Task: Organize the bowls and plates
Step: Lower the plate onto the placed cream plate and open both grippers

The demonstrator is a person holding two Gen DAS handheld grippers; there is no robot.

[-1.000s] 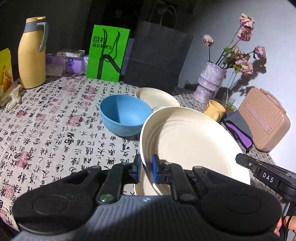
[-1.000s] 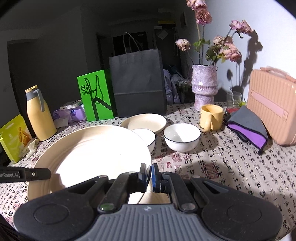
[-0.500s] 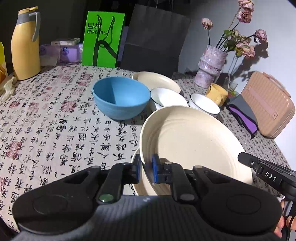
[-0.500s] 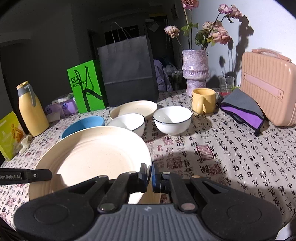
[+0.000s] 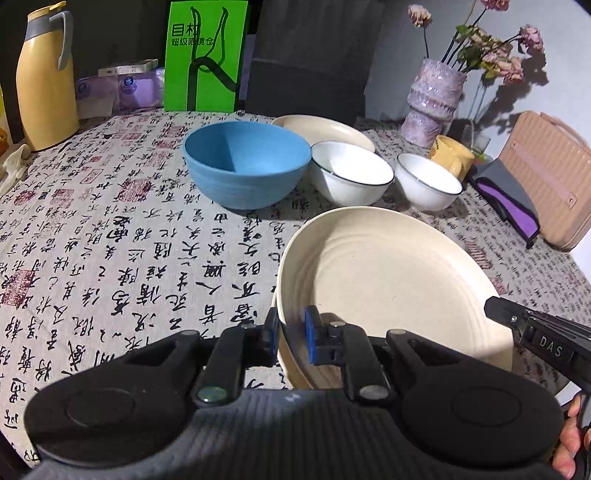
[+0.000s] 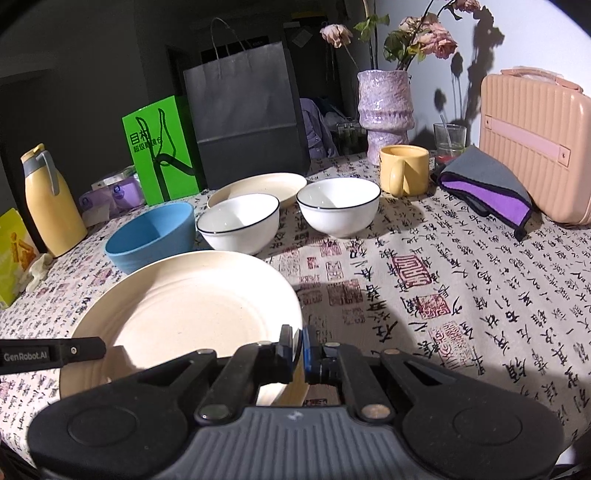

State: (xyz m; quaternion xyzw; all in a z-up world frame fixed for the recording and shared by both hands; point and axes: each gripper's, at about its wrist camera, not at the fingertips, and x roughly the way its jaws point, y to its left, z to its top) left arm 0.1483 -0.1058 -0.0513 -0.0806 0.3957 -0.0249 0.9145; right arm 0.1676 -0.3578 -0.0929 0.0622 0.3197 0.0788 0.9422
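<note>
Plate: a large cream plate (image 5: 391,280) is held tilted just above the desk (image 5: 110,229), its left rim lower; in the left wrist view a second cream rim (image 5: 291,373) shows just beneath its near edge.
Left hand-held gripper: the left hand-held gripper (image 5: 291,334) is nearly closed, its blue pads pinching the plate's left rim.
Right hand-held gripper: the right hand-held gripper (image 6: 294,349) is clamped almost fully shut on the plate's right rim.
Blue bowl: a blue bowl (image 5: 246,162) stands upright beyond the plate; nothing shows in it.
White bowls: two white bowls with dark rims (image 6: 239,227) (image 6: 338,205) stand side by side to the right of the blue bowl; nothing shows in either.
Small plate: a smaller cream plate (image 6: 258,188) lies flat behind the bowls; nothing shows on it.
Mug: a yellow mug (image 6: 404,173) stands upright beside the vase; its inside is hidden.
Vase: a purple vase (image 6: 384,114) holds dried pink flowers (image 6: 424,33).
Glass: a clear glass (image 6: 449,138) behind the mug holds a thin stick-like item.
Back row: a yellow jug (image 5: 46,74), a green bag (image 5: 205,55) and a black paper bag (image 6: 243,110) stand upright at the far edge.
</note>
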